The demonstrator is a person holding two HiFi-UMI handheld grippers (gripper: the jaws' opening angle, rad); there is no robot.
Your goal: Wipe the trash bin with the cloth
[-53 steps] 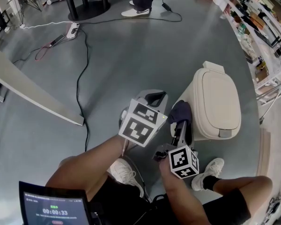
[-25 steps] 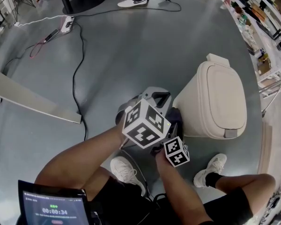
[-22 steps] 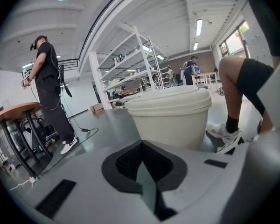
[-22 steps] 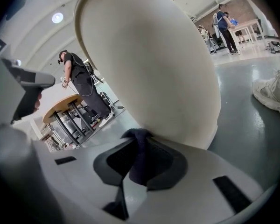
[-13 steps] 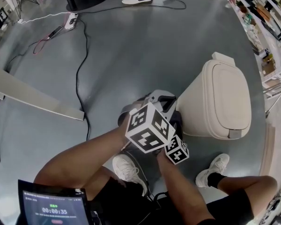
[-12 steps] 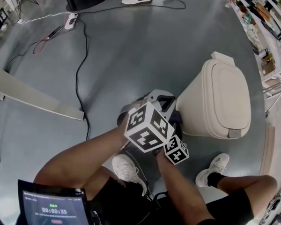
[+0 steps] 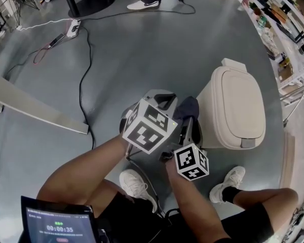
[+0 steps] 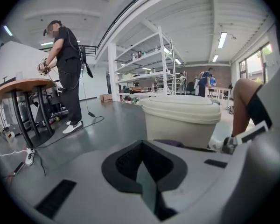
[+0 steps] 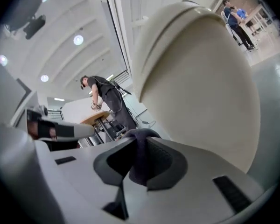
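1. The right gripper is clamped on the dark cloth; the left gripper is closed on nothing.
2. Since half a second ago, the cloth has been carried higher up the side wall of the trash bin, so a wiping stroke is judged to be under way.
3. The bin is seen at centre right of the head view, with the cloth just beside its left wall; contact cannot be confirmed.

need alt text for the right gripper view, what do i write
The right gripper is shut on a dark cloth, with the side of the cream trash bin looming close ahead and filling the right of the frame. Far off at left, a person in black stands by a round table.
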